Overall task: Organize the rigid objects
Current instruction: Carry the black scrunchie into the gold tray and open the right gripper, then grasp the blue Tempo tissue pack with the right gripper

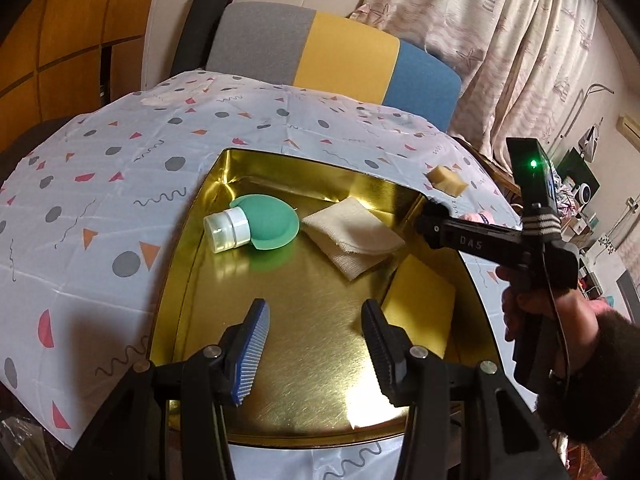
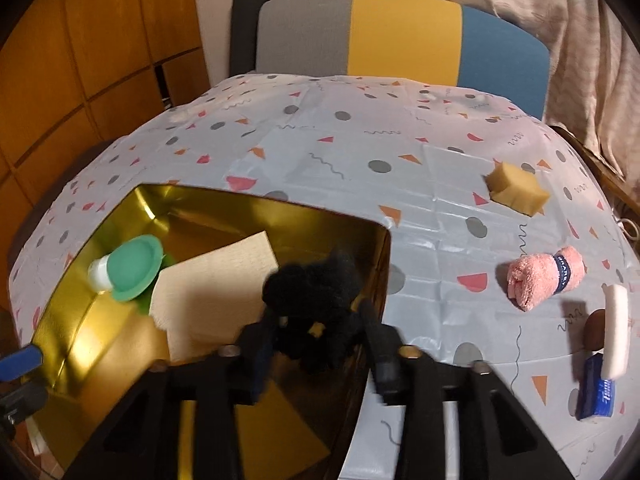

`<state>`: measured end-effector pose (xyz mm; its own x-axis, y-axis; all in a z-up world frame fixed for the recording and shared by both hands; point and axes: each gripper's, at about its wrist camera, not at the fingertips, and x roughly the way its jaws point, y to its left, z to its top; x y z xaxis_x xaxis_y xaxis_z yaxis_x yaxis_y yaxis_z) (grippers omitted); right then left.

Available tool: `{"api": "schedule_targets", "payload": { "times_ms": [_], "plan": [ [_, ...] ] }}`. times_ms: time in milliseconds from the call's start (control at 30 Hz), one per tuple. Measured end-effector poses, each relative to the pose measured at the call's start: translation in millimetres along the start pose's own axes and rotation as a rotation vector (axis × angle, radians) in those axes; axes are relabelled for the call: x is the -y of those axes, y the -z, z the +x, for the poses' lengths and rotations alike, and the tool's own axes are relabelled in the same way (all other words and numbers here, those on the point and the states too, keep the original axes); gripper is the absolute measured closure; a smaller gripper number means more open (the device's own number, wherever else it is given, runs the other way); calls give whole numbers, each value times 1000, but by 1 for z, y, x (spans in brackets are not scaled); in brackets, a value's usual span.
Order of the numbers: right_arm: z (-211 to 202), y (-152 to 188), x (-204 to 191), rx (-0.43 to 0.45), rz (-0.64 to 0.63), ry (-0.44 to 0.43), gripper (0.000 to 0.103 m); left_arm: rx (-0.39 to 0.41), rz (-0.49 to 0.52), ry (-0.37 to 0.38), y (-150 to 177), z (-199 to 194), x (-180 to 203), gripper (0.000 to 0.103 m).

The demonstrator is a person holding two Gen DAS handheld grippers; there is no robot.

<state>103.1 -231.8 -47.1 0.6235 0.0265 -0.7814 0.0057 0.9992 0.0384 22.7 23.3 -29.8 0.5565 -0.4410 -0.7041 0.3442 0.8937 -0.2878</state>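
Note:
A gold tin (image 1: 188, 248) lies on the patterned tablecloth. In it are a small bottle with a round green body and white cap (image 1: 240, 228), a folded beige cloth (image 1: 352, 236) and a yellow pad (image 1: 420, 304). My left gripper (image 1: 316, 320) hangs open and empty over the tin's near part. My right gripper (image 2: 316, 328) is over the tin's right side with its jaws apart. A black fuzzy thing (image 2: 316, 292) sits loosely between and just past its fingers, blurred. From the left wrist view, the right gripper (image 1: 430, 220) reaches in over the tin's right rim, held by a hand.
On the cloth right of the tin lie a tan sponge (image 2: 516, 190), a rolled pink towel (image 2: 544, 280), a white bar (image 2: 616, 332), a brown object (image 2: 596, 332) and a blue packet (image 2: 596, 392). A grey, yellow and blue chair back (image 2: 400, 32) stands behind the table.

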Motion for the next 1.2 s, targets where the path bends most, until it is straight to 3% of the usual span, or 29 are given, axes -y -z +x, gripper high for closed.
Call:
{"api": "schedule_targets", "payload": {
  "times_ms": [100, 267, 500, 800, 1200],
  "plan": [
    [-11, -2, 2, 48, 25, 10, 34, 2, 2, -1, -1, -1, 0, 55],
    [-45, 1, 6, 141, 57, -5, 31, -9, 0, 21, -1, 2, 3, 55],
    [-76, 18, 15, 170, 79, -16, 29, -27, 23, 61, 3, 5, 19, 55],
    [-83, 55, 43, 114, 154, 18, 28, -50, 62, 84, 5, 7, 40, 55],
    [-86, 126, 122, 46, 316, 97, 28, -84, 145, 123, 7, 14, 84, 55]
  ]
}}
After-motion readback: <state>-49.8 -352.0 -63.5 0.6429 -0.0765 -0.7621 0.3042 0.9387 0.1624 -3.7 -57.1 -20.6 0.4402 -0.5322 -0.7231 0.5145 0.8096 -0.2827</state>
